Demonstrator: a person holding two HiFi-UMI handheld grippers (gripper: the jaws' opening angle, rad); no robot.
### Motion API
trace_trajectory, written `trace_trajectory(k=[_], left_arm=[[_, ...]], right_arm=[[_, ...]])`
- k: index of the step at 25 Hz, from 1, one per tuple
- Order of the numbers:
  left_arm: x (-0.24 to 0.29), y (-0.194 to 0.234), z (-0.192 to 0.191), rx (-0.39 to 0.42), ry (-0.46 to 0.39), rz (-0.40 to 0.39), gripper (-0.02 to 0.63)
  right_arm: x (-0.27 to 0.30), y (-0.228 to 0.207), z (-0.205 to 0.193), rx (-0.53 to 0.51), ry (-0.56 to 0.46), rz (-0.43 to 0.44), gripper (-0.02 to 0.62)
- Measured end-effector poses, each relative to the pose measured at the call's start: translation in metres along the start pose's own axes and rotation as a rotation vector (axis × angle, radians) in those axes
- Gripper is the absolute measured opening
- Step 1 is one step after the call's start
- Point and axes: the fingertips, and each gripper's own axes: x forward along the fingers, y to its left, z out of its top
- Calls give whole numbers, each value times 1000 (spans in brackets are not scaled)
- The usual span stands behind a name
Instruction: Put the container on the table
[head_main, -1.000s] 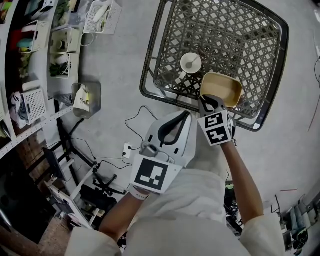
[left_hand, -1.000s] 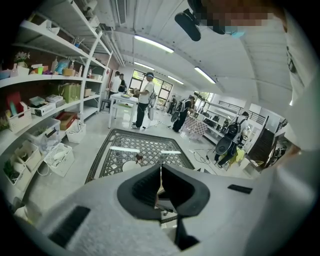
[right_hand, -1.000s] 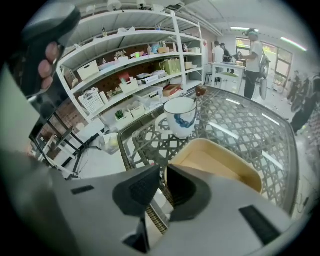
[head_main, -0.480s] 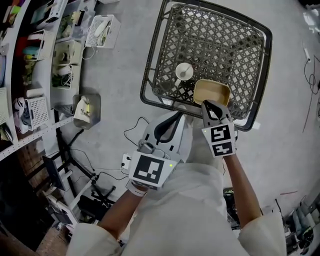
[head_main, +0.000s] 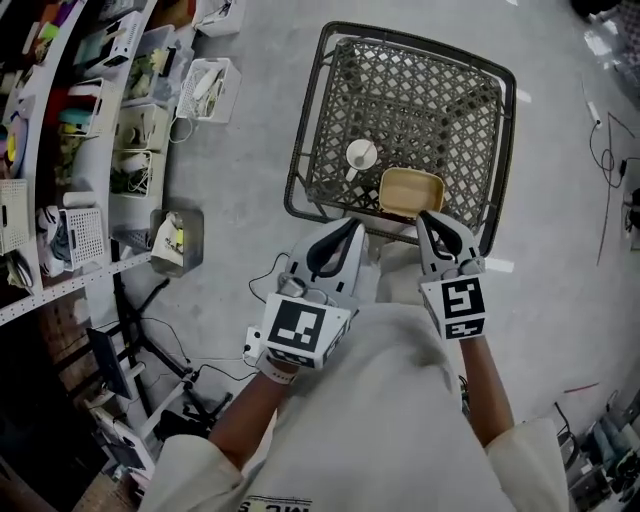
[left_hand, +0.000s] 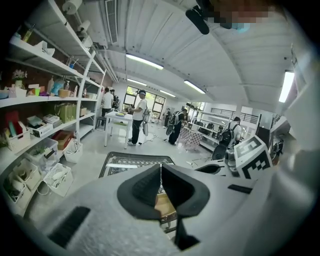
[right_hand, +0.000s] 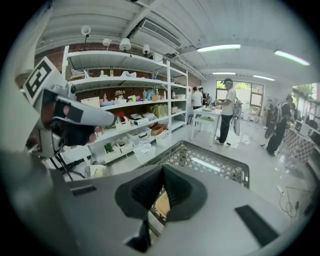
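Jaws sit pressed together and empty on the left gripper and right gripper. The right should spread first, then take the tan container by its near rim in the basket.

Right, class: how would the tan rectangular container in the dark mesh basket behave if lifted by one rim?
The tan rectangular container looks empty and shallow, so it is probably light. It keeps a crisp tray shape, so it is likely stiff, not floppy. Gripped at one rim it may tilt; sitting flat in the dark mesh basket, it shouldn't roll.
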Motion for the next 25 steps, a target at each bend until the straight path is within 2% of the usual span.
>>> trace_trajectory(k=[11,19,25], left_arm=[[-20,-12,37,77,-95,-21,29],[-26,-19,61,132,-155,-47,29],[-31,-15,73,149,-194,-33,29]], right_arm=[[-81,-19,68,-6,-218,-136,18],[-124,-27,86,1,-332,-223,17],[-135,-25,86,23,-369,-244,17]])
